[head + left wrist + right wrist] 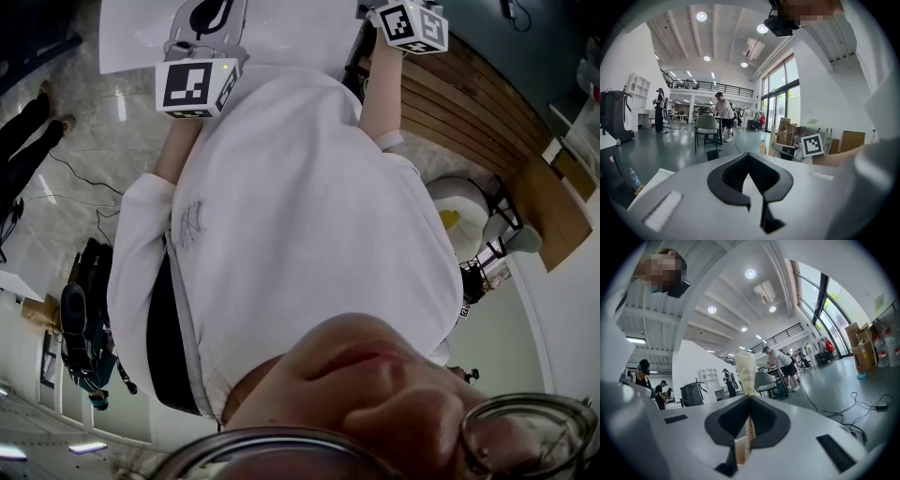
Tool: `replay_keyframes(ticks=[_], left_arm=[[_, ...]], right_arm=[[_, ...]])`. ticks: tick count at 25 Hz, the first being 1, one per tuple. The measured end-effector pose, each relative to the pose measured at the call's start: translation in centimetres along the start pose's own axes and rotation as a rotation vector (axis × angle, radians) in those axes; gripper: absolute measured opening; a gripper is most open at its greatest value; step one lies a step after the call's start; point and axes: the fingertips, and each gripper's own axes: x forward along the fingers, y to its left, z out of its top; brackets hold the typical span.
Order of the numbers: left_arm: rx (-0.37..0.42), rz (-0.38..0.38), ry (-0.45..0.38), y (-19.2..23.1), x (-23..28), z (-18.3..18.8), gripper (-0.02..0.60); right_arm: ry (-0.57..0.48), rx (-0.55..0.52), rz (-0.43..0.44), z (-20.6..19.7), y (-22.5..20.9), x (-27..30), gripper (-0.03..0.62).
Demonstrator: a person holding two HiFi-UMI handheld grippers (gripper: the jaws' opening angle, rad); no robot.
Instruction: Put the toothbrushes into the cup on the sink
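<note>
My right gripper (750, 397) is shut on a pale paper-wrapped toothbrush (746, 371), which sticks up past the jaw tips and runs back between the pads. In the left gripper view my left gripper (749, 155) has its jaw tips together with nothing between them. The head view shows both at the top edge: the left gripper (211, 11) over a white surface, and only the marker cube (412, 26) of the right one. That cube (812, 145) also shows in the left gripper view. No cup or sink can be made out.
The person's white shirt (300, 216) fills the head view. A wooden slatted top (469, 103) lies to the right, a white round object (459, 211) below it. Both gripper views look level across a large hall with a green chair (708, 127), people and floor cables (862, 404).
</note>
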Motion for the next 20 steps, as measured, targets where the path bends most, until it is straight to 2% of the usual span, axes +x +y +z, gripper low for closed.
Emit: replay_keyframes(ticks=[20], left_arm=[[0.010,0.013,-0.012,-0.1,-0.4,0.4,0.006]], right_arm=[[0.223,-0.070,-0.015,-6.8,-0.6,0.2,0.012]])
